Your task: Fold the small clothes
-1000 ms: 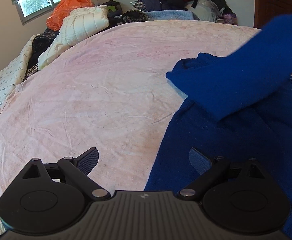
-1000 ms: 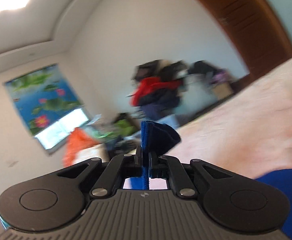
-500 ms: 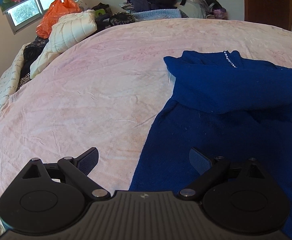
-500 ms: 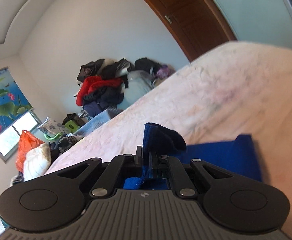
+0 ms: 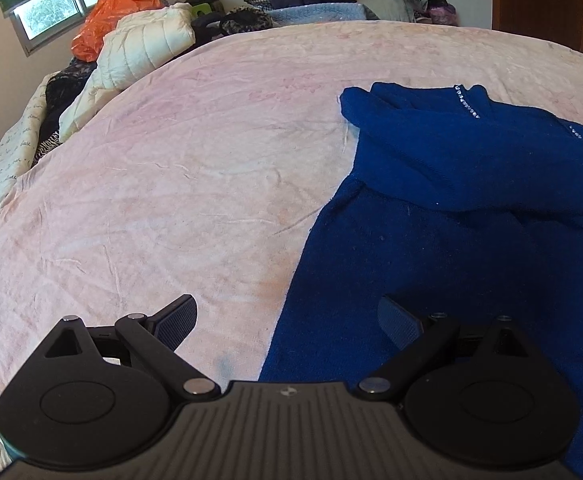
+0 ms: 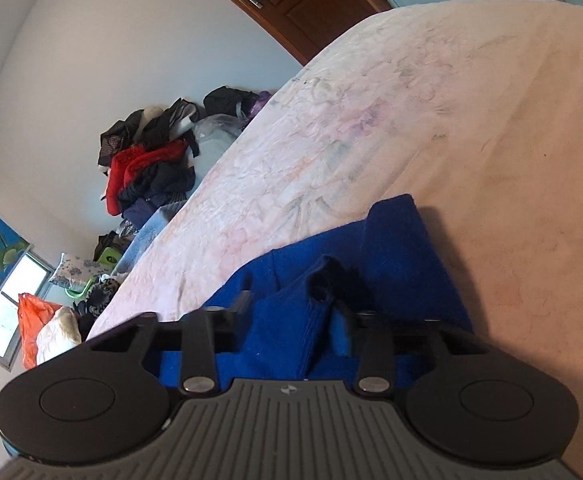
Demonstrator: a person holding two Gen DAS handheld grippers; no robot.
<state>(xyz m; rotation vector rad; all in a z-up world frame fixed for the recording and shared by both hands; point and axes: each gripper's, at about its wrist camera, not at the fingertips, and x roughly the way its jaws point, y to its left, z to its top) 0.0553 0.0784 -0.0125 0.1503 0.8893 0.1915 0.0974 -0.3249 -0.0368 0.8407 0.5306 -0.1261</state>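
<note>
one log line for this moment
left gripper open, empty | right gripper jaws just opening, sleeve between | blue sweater on bed

The blue garment (image 5: 471,208) runs off the frame's right edge; in the right wrist view its folds hide the jaws' pads.

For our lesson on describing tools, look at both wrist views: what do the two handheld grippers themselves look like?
Both look alike. The left gripper and right gripper each have a matte black, ribbed body with a small pale logo at its front edge, a round disc on either side, and slim black link arms joined by silver pivot pins. The left's fingers carry dark ribbed pads. No cables, sleeves or hands show.
</note>
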